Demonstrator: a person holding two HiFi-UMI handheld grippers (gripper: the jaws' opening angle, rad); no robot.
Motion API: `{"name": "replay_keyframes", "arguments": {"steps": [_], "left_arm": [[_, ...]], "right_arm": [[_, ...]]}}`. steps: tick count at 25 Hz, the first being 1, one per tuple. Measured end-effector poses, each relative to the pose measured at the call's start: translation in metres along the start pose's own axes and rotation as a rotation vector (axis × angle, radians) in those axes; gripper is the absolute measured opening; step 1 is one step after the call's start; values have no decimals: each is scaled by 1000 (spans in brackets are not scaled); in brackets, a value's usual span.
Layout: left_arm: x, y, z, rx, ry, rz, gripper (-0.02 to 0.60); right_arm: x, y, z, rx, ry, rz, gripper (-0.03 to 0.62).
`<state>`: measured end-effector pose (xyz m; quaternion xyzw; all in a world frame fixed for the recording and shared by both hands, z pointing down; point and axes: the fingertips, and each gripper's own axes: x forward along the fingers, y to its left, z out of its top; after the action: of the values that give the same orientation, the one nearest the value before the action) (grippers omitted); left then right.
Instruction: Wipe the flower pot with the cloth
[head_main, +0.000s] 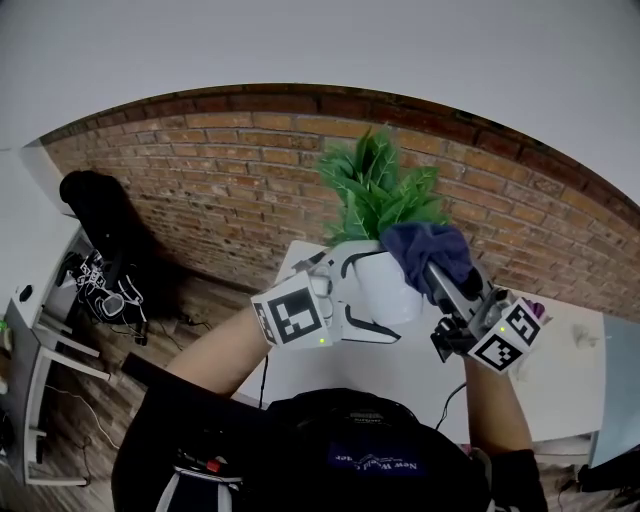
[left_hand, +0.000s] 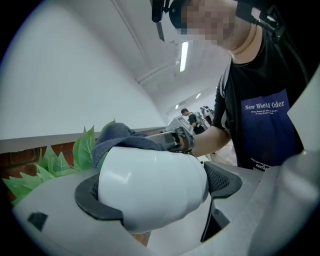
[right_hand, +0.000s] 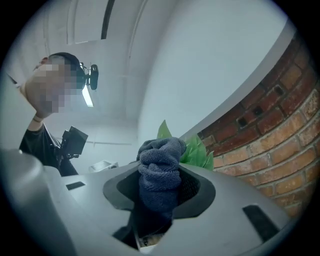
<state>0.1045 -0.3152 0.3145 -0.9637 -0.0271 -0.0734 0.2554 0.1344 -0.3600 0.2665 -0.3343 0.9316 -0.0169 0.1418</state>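
Note:
A white flower pot (head_main: 385, 285) with a green leafy plant (head_main: 378, 190) is held up in the air over the table. My left gripper (head_main: 352, 300) is shut on the flower pot (left_hand: 150, 187), its dark pads (left_hand: 95, 202) clamping both sides. My right gripper (head_main: 440, 280) is shut on a dark blue cloth (head_main: 425, 248), which lies against the pot's upper right rim. In the right gripper view the bunched cloth (right_hand: 160, 175) fills the jaws, with leaves (right_hand: 192, 147) just behind. The cloth (left_hand: 117, 140) drapes over the pot's top in the left gripper view.
A white table (head_main: 560, 375) lies below the pot. A brick wall (head_main: 220, 190) runs behind it. To the left stands a dark chair with bags (head_main: 100, 260) beside a white desk edge (head_main: 30, 350). A cable (head_main: 452, 400) hangs near the table's front.

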Motion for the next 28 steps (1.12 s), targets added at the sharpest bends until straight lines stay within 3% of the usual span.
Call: {"name": "replay_keyframes", "arguments": {"steps": [9,12,16,20,23,28], "left_arm": [[6,11,-16,5,60,80,528],[6,12,-10,0,27,88,526],[-1,4,0,14,-11,45,526],[-5,1,7,15,-36,1,526],[-8,1,9,11,-45,-2,526],[-6,3,3,11,-23,20,526]], "right_arm": [[-36,28,-37,-30,128,151,130],[-44,23,-29,-1,72,152,130],[-35,-7,-8,152,-74,64,130],[-8,-17,-9,217,-89,24,130],[-6,-11,-11,262,-94,49,129],[-18,7,-20,239,-34,126,129]]}}
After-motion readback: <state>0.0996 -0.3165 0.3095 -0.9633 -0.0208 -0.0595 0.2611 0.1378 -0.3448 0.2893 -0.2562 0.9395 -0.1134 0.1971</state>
